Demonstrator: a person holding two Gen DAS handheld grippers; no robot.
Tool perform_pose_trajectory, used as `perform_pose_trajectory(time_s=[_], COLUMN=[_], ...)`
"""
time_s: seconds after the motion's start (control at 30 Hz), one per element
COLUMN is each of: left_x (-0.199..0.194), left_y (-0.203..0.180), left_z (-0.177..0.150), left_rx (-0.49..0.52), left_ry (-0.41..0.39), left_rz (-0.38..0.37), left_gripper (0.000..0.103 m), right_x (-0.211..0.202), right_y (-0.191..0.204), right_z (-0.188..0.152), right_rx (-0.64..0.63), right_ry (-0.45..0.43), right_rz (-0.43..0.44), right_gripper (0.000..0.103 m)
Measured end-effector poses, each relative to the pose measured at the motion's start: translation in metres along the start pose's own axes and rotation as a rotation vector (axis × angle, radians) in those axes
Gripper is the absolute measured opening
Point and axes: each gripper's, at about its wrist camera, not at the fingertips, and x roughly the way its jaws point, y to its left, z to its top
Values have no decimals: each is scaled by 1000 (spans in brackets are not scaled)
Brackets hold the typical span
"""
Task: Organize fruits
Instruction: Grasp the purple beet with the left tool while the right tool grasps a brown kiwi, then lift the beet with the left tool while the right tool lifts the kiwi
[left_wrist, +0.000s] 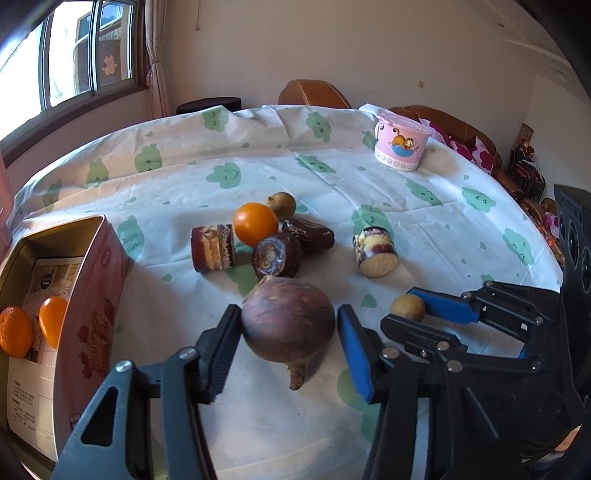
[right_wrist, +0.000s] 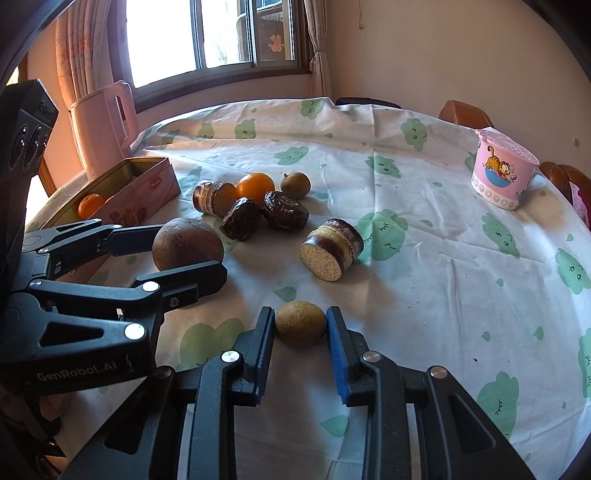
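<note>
A large brown round fruit (left_wrist: 288, 317) with a stub stem rests on the tablecloth, and my left gripper (left_wrist: 290, 328) is shut on it, one pad against each side. In the right wrist view the same grip shows at the left (right_wrist: 186, 254). My right gripper (right_wrist: 300, 321) is shut on a small tan round fruit (right_wrist: 300, 324), which sits on the cloth; the left wrist view shows that fruit (left_wrist: 408, 307) between the blue pads. An orange (left_wrist: 255, 223) and another small tan fruit (left_wrist: 282, 205) lie farther back. An open pink tin (left_wrist: 96, 314) at the left holds two oranges (left_wrist: 14, 332).
Several wrapped cakes (left_wrist: 212, 247) lie around the orange, and one (right_wrist: 330, 249) lies apart to the right. A pink cartoon cup (right_wrist: 502, 173) stands at the far right. A pink kettle (right_wrist: 103, 129) stands behind the tin. Chairs ring the round table.
</note>
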Motion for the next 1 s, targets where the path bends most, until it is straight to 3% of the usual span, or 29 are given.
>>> perform_pose_trajectory(time_s=[0.27, 0.53, 1.0], left_x=[-8, -24, -37], left_y=[8, 8, 1], left_z=[-2, -3, -5], left_rx=[-48, -44, -12], left_ry=[-44, -126, -200], left_rz=[-9, 23, 50], left_gripper=[53, 53, 53], right_x=[-7, -18, -39], right_y=[0, 2, 6], right_z=[-2, -3, -8], right_rx=[-2, -12, -34], right_ry=[-42, -109, -253], right_rz=[12, 19, 11], right_gripper=[30, 30, 30])
